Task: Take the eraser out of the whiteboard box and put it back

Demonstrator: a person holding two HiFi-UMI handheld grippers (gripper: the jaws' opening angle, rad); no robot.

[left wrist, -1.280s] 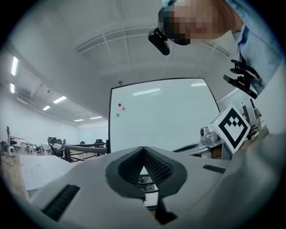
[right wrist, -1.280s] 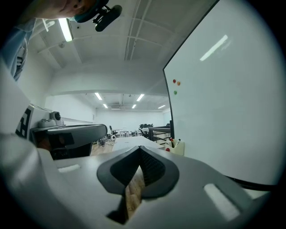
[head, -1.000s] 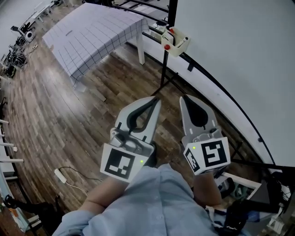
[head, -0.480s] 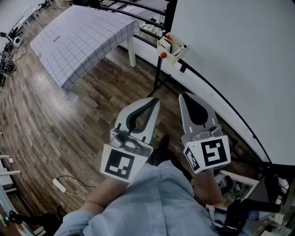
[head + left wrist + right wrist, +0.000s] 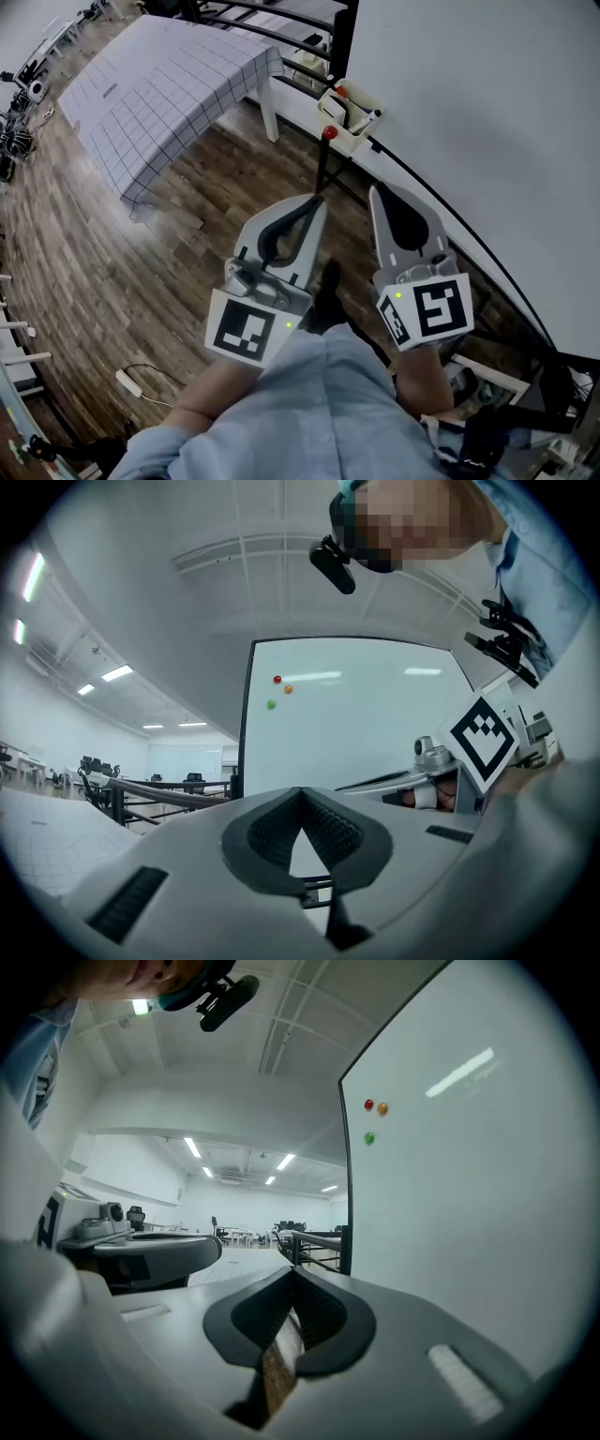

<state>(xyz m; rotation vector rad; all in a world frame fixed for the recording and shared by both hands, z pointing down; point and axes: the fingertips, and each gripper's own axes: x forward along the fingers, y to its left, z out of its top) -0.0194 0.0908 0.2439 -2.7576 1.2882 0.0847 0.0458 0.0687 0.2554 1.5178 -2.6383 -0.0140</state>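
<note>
The cream whiteboard box (image 5: 349, 114) hangs on the lower rail of the whiteboard (image 5: 487, 112), ahead of both grippers. A red piece and a dark marker stick out of it; I cannot make out the eraser. My left gripper (image 5: 317, 200) is held level and shut, with nothing between its jaws, below and left of the box. Beside it, my right gripper (image 5: 378, 192) is likewise shut and holds nothing. In the left gripper view the left gripper (image 5: 298, 791) faces the whiteboard (image 5: 356, 724). The right gripper (image 5: 292, 1269) has the whiteboard (image 5: 469, 1194) on its right.
A table with a checked cloth (image 5: 159, 84) stands at the upper left on the wooden floor. A black stand post (image 5: 323, 159) with a red knob rises under the box. A power strip (image 5: 128, 380) lies on the floor at lower left. Coloured magnets (image 5: 277, 680) dot the board.
The box has drawn nearer to the gripper tips and sits lower in the head view. Both grippers keep their side-by-side pose and stay shut.
</note>
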